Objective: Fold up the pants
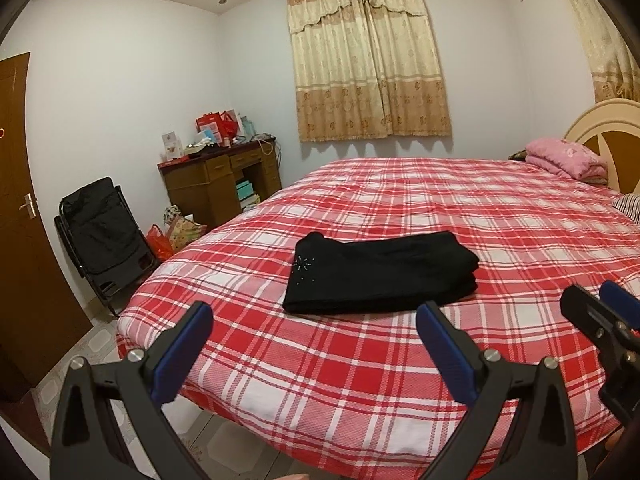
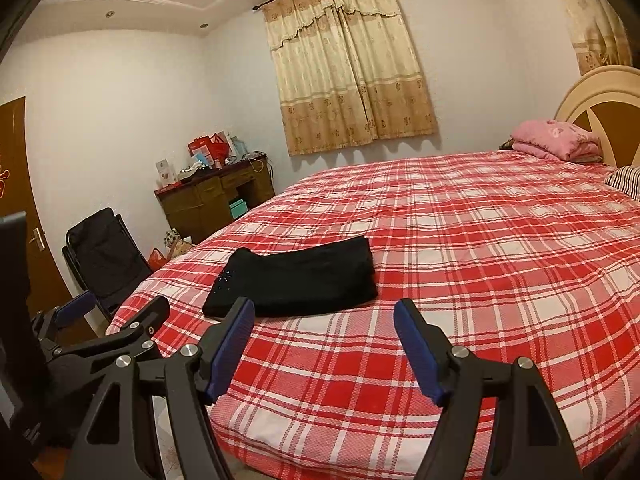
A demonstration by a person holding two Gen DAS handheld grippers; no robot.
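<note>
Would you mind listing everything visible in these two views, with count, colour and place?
pants: one, black, folded flat on the near part of the bed
bed cover: one, red and white plaid, spread over the bed
quilt: one, pink, folded by the headboard
headboard: one, cream and brown, far right
curtain: one, beige, on the far wall
desk: one, brown, cluttered, in the far corner
folding chair: one, black, left of the bed
door: one, brown, far left
left gripper: one, black with blue pads, open, empty
right gripper: one, black with blue pads, open, empty
</note>
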